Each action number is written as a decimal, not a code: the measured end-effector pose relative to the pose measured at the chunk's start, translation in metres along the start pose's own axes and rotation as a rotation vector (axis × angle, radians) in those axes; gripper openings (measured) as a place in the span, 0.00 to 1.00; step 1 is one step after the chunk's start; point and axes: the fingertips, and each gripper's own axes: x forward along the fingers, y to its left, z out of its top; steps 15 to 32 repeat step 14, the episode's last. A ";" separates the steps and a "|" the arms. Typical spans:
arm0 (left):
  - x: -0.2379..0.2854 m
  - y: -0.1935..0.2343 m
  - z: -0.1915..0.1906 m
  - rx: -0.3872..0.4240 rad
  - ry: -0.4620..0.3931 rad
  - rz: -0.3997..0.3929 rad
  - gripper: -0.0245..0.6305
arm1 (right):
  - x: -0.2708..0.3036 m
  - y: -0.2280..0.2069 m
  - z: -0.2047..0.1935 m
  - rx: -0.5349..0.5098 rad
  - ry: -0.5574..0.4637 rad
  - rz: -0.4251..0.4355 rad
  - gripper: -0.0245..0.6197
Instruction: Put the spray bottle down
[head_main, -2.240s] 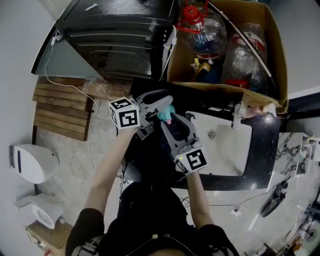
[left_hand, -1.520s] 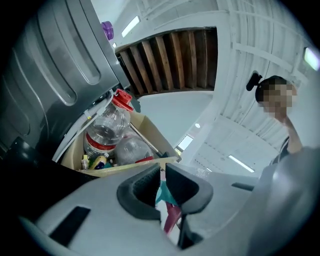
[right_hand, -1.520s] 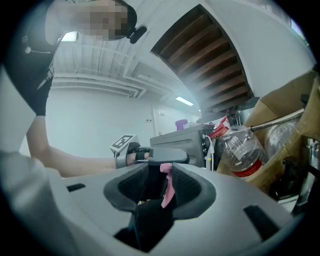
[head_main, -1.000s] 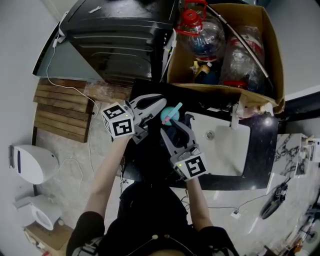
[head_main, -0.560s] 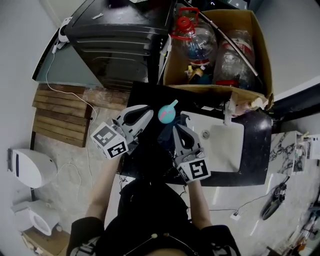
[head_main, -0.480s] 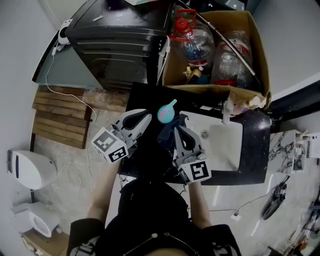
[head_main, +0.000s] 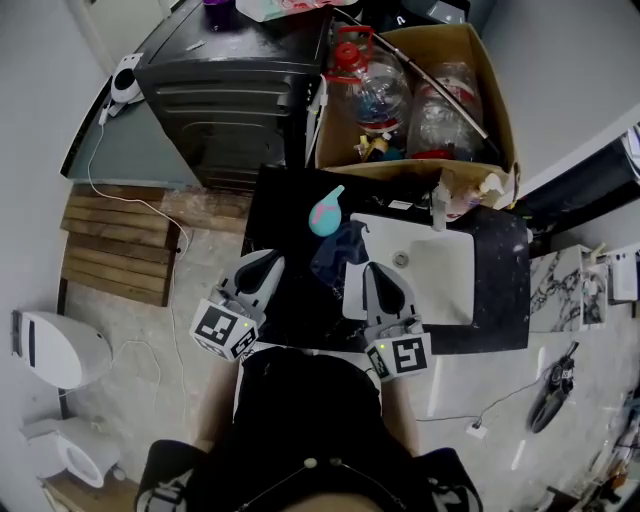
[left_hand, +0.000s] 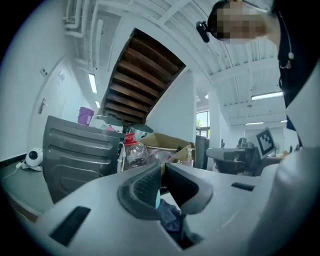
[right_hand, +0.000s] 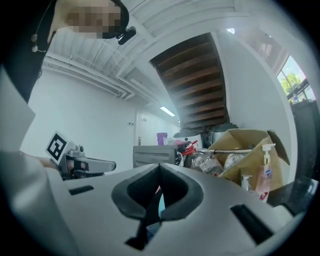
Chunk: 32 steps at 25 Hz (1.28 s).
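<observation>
The left claw (head_main: 266, 264) is held level over the near left edge of the black tabletop (head_main: 285, 205), well left of the sink (head_main: 455, 300); its jaws are together at the tips, with nothing between them; its marker cube is nearest the person. The right claw (head_main: 381, 272) is over the sink's near left part, pointing toward the drain; its jaws are pressed together too, and empty.

Just beyond both claws, a dark blue cloth (head_main: 340, 256) lies crumpled against the sink's left rim; both gripper views show a bit of it past the closed jaws.

The bottle (head_main: 325, 212), teal with a pink patch, is on the tabletop just beyond the cloth, beside the sink's far left corner; it is clear of both claws, with its nozzle pointing away and toward the sink's far side; I cannot tell for sure whether it stands quite upright.

A dispenser (head_main: 438, 205) stands at the sink's far rim; the right gripper view shows pink liquid in it.

Beyond the sink's far rim is an open cardboard box (head_main: 497, 95) holding clear plastic jugs (head_main: 362, 88), one with a red cap. Far left of the sink stands a black appliance (head_main: 220, 90) with a purple cup (head_main: 218, 12) on top; a wooden pallet (head_main: 110, 240) lies on the floor, left of the sink and below the tabletop.
</observation>
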 end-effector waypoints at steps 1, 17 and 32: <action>-0.004 -0.001 -0.004 0.020 0.007 0.017 0.08 | -0.005 -0.001 -0.001 0.002 0.002 -0.012 0.04; -0.023 -0.023 -0.028 0.171 0.070 -0.016 0.07 | -0.050 -0.007 -0.019 0.062 0.039 -0.086 0.04; -0.023 -0.023 -0.028 0.171 0.070 -0.016 0.07 | -0.050 -0.007 -0.019 0.062 0.039 -0.086 0.04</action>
